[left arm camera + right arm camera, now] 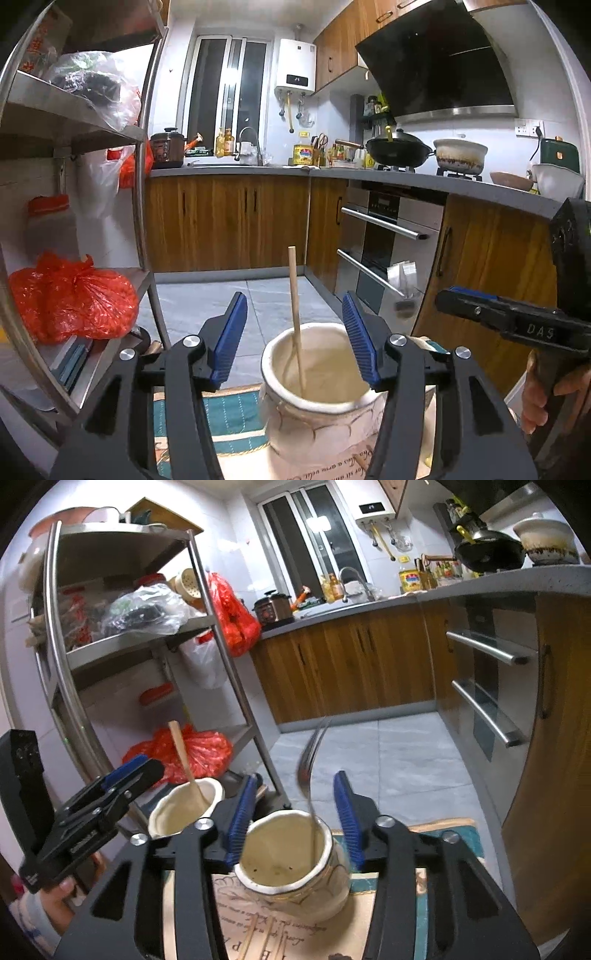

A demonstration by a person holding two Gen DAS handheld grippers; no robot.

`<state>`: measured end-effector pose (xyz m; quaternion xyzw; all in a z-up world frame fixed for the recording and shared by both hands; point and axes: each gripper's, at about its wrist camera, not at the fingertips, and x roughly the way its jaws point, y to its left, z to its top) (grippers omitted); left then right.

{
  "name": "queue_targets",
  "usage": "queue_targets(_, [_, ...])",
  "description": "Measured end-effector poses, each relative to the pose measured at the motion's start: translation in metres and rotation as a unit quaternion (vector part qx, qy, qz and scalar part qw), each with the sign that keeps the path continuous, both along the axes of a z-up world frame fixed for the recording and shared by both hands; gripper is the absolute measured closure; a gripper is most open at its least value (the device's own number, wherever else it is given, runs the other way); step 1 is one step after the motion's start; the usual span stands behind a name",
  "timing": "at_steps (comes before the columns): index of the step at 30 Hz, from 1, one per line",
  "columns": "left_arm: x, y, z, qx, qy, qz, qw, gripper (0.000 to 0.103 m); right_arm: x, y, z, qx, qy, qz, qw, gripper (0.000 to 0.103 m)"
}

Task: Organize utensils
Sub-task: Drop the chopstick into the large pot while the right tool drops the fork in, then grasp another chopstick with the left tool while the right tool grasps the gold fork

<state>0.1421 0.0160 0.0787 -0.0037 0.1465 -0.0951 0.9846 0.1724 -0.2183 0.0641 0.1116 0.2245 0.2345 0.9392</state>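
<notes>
In the left wrist view my left gripper is open above a cream ceramic jar that holds one wooden chopstick leaning upright. In the right wrist view my right gripper is open above a second cream jar with a metal spoon standing in it, blurred by motion. The first jar with its chopstick shows to the left, with the left gripper beside it. Several chopsticks lie on the mat in front of the second jar.
Both jars stand on a beige and teal printed mat. A steel shelf rack with red bags stands at left. Wooden cabinets and an oven lie beyond a grey tiled floor. The right gripper shows at the right edge.
</notes>
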Motion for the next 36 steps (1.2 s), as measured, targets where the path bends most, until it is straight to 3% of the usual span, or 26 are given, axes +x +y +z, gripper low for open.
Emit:
queue_targets(2, [-0.007, 0.001, 0.003, 0.004, 0.002, 0.002, 1.0000, 0.029, -0.007, -0.005, 0.004, 0.002, -0.006, -0.005, 1.000, 0.032])
queue_targets(4, [-0.019, 0.003, 0.006, 0.008, -0.003, 0.008, 0.9999, 0.018, -0.016, -0.012, 0.007, 0.001, -0.015, -0.011, 1.000, 0.023])
queue_targets(7, [-0.033, 0.007, 0.008, -0.002, 0.004, 0.006, 1.0000, 0.006, -0.028, -0.022, 0.010, 0.000, -0.021, -0.020, 1.000, 0.009])
queue_targets(10, [-0.049, 0.010, 0.008, -0.007, 0.018, 0.000, 0.9998, 0.006, -0.044, -0.036, 0.011, -0.001, -0.025, -0.040, 0.999, 0.005])
queue_targets(21, [-0.091, 0.009, -0.014, 0.002, 0.077, -0.003, 0.9970, 0.005, -0.085, -0.058, -0.006, -0.063, -0.014, -0.088, 0.994, 0.005])
queue_targets(25, [-0.093, -0.002, -0.032, 0.042, 0.118, 0.013, 0.9921, 0.005, -0.096, -0.061, -0.024, -0.091, 0.006, -0.091, 0.992, 0.005])
queue_targets(30, [-0.098, -0.020, -0.052, 0.072, 0.139, -0.008, 0.9876, 0.005, -0.108, -0.061, -0.049, -0.132, 0.016, -0.094, 0.987, 0.005])
queue_targets(36, [-0.090, -0.042, -0.071, 0.092, 0.184, -0.011, 0.9786, 0.005, -0.103, -0.061, -0.082, -0.172, 0.081, -0.075, 0.979, 0.005])
